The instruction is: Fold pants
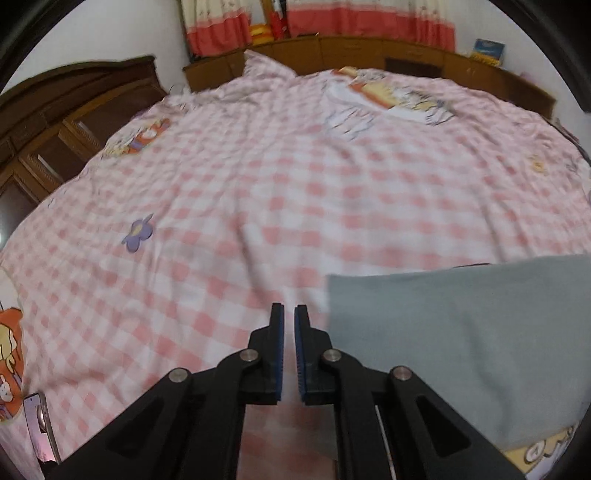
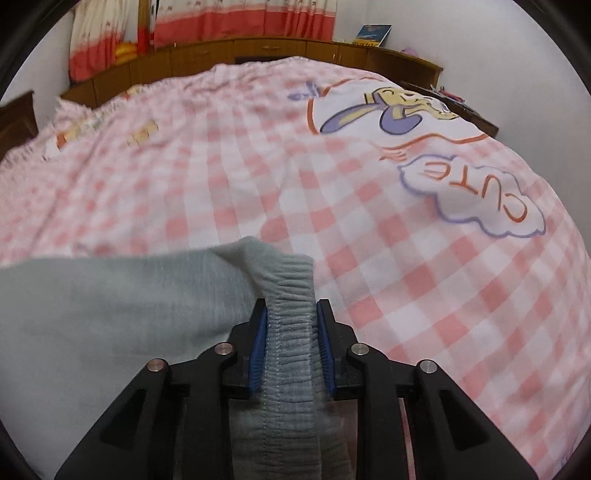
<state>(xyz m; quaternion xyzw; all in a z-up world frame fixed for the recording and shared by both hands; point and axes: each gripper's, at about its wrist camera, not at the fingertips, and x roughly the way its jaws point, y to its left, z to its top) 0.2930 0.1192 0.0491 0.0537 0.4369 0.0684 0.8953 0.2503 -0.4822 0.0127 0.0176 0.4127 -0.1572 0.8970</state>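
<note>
Pale grey-green pants (image 1: 461,339) lie on the pink checked bed cover (image 1: 258,184) at the lower right of the left wrist view. My left gripper (image 1: 289,310) hovers just left of their edge, its jaws nearly together with nothing between them. In the right wrist view the pants (image 2: 110,306) spread to the left. Their ribbed elastic waistband (image 2: 291,332) bunches up between the blue pads, and my right gripper (image 2: 291,306) is shut on it, lifting a fold off the bed cover (image 2: 406,277).
A phone (image 1: 40,428) lies on the cover at the lower left. A dark wooden wardrobe (image 1: 44,122) stands to the left of the bed. A low wooden cabinet (image 1: 351,51) with a blue box (image 1: 488,50) runs behind it, under curtains (image 1: 369,22).
</note>
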